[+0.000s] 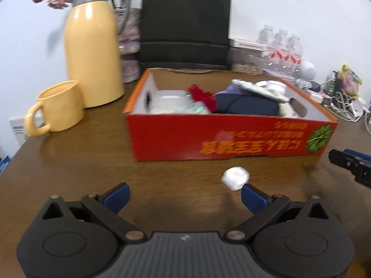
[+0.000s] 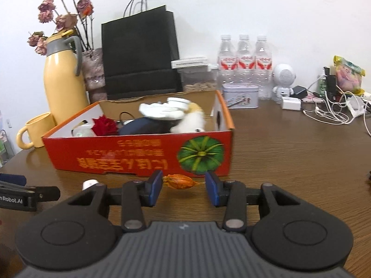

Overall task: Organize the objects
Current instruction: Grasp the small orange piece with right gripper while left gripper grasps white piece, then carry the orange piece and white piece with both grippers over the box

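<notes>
On the brown tabletop (image 2: 289, 153) before the red box (image 2: 143, 155), our right claw (image 2: 183, 186) pinches an orange wrapped candy (image 2: 179, 181) for boxing, our left claw (image 1: 185, 195) spread beside a white lump (image 1: 235, 177)

Counter (image 2: 289, 153): dark wood grain, low sheen. Box (image 2: 139, 155): printed cardboard, red outside, white inside, slightly glossy. Jug (image 1: 92, 53): smooth glossy yellow body, matt grey collar. Mug (image 1: 59, 106): smooth yellow glaze. Bag (image 2: 139, 53): matt black paper. Bottles (image 2: 243, 62): clear plastic. Wrapped sweet (image 2: 179, 181): shiny orange crinkled wrapper. Right claw (image 2: 183, 187): matt black plastic, blue pads.
</notes>
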`<state>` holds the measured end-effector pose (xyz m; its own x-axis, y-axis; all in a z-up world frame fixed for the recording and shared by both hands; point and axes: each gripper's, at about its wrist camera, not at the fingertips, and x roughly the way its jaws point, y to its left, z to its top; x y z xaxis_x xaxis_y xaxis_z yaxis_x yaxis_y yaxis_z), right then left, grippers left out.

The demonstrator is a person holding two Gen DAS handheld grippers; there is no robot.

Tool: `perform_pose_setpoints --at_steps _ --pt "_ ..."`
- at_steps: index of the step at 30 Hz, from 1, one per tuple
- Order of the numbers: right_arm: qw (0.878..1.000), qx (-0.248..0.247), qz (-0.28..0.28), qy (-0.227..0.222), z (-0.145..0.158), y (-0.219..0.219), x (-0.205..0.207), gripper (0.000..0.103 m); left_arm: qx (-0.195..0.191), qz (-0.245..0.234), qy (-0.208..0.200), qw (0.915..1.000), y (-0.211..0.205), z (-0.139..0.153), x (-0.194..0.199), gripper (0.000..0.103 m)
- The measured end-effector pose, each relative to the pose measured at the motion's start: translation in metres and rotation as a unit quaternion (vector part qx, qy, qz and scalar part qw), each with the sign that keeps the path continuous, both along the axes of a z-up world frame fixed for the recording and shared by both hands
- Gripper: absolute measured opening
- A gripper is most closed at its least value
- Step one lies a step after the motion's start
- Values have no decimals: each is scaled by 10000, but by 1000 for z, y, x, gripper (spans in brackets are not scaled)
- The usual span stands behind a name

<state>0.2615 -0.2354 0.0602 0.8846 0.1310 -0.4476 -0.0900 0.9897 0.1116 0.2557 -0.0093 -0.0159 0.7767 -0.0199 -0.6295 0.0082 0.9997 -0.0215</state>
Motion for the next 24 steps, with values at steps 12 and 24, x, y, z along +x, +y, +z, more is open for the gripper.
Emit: perform_pose_setpoints --at_steps 12,24 --pt "10000 -38 42 -68 -2 -25 1 42 172 146 235 9995 -44 -18 41 99" --pt "9997 -144 161 -118 -1 -18 -3 42 200 147 69 9997 -50 -15 33 26"
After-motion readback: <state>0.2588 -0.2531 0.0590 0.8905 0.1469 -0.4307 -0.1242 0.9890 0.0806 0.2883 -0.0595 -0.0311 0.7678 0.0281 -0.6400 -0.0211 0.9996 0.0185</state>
